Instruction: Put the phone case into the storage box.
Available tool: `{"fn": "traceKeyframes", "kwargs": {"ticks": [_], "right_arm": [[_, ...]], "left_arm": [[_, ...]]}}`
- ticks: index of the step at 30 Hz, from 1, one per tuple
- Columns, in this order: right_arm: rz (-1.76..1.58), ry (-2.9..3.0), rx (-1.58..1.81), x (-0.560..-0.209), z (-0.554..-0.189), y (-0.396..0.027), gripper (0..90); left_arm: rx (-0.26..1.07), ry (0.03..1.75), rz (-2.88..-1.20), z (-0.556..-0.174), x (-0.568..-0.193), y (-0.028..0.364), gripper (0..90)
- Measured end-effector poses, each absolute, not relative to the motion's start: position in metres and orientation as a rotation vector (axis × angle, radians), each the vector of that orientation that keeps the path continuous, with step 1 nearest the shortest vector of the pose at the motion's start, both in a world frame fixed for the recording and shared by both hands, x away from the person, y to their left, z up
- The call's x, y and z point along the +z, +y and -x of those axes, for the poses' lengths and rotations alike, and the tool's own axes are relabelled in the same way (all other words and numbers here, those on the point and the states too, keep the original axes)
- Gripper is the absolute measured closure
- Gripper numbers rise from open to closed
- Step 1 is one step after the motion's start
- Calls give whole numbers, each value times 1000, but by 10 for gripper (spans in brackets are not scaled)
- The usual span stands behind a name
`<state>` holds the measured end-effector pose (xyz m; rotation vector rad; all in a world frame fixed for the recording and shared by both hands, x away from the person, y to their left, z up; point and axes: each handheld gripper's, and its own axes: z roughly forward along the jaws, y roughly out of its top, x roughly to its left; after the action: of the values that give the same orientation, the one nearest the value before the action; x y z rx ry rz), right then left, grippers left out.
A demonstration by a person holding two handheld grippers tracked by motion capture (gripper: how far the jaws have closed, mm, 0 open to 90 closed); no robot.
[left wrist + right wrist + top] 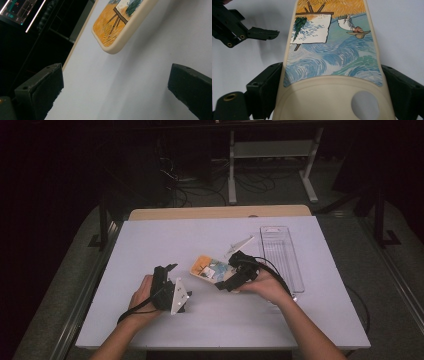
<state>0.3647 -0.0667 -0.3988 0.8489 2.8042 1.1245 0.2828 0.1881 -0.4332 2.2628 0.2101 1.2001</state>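
A cream phone case (206, 268) printed with a painting of an easel, a golden field and blue swirls lies near the middle of the white table (165, 240). My right gripper (225, 274) is shut on the case's near end. In the right gripper view the jaws press both long edges of the phone case (329, 55), by its round camera hole. My left gripper (166, 268) stands open to the left of the case, apart from it. The left gripper view has a corner of the phone case (117, 27) ahead of the wide-apart jaws of my left gripper (117, 90).
A clear plastic tray (282, 255) lies lengthwise at the table's right side, close behind my right hand. A wooden strip (220, 213) runs along the table's far edge. Beyond it are dark floor, cables and a white stand (272, 150).
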Motion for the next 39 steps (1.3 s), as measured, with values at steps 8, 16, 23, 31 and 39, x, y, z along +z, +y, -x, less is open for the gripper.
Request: {"fn": "traceKeyframes", "kwargs": {"ticks": [8,16,23,31,39], "right_arm": [[-852,2805,1123,-399,-365,-67,108],[-850,2804,1122,-399,-364,-67,108],[-842,2804,1121,-399,-365,-67,108],[-842,2805,1121,-399,-365,-67,108],[-852,2805,1122,-399,-365,-67,108]], "left_arm": [[1290,149,-2265,-280,-435,185,0],[1330,120,-2255,-278,-437,183,0],[1385,73,-2261,-276,-439,181,0],[1494,-13,-2256,-273,-441,178,0],[1554,-80,-2244,-271,-442,176,0]]}}
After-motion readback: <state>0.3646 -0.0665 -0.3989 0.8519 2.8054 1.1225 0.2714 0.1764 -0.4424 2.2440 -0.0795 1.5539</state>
